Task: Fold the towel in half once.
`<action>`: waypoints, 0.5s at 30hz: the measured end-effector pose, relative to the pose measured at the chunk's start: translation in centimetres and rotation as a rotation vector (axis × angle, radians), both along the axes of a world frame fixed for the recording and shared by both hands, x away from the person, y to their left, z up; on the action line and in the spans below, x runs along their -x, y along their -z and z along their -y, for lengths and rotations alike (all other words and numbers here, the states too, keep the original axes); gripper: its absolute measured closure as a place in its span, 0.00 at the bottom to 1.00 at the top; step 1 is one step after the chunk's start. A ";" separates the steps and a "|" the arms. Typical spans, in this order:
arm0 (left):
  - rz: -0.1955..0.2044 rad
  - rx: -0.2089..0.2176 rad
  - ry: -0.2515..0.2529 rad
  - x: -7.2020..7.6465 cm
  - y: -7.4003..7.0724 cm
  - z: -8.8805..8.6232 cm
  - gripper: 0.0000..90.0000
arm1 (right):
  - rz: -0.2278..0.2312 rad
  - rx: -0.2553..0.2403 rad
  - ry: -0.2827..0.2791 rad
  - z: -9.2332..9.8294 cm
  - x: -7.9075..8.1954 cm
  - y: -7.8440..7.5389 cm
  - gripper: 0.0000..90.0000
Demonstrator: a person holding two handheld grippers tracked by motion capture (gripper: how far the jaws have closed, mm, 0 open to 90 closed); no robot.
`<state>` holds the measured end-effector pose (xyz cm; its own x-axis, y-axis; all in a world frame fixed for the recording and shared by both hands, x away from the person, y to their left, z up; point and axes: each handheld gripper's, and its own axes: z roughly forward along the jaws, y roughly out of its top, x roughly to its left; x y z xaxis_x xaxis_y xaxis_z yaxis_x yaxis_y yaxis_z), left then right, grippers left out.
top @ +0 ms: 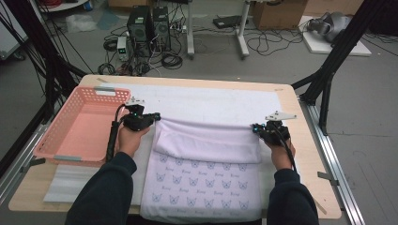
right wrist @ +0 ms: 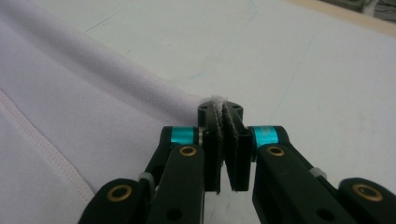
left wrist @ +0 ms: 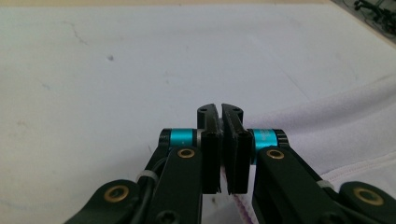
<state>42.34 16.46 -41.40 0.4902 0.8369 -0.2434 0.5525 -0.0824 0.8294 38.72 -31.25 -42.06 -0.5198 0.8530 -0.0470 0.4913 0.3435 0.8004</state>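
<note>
We judge the main risk to be a corner slipping free: the left gripper and right gripper each pinch only a thin edge of the towel, so uneven pulling would skew the fold. The towel, pale lilac with small printed motifs, lies on the white mat beside the pink basket, its folded edge between the grippers.

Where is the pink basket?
In the high view the pink basket sits at the table's left edge, just left of the left gripper and the white towel.
</note>
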 end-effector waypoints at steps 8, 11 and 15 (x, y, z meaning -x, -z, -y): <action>0.029 0.044 -0.059 -2.5 -1.0 -0.1 0.96 | 0.044 0.027 0.050 -0.7 -3.6 -1.7 0.96; 0.031 0.045 -0.068 -2.9 -0.8 -0.3 0.96 | 0.046 0.009 0.072 -1.0 -4.4 -1.8 0.96; 0.008 0.015 -0.060 -3.0 -0.2 -0.3 0.96 | 0.038 0.016 0.086 -1.5 -5.0 -1.3 0.96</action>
<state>45.39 16.74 -41.17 0.4408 0.8614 -0.2523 0.5496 -0.0368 0.8346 43.72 -29.72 -40.78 -0.4427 0.8932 -0.0790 0.4887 0.3142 0.8139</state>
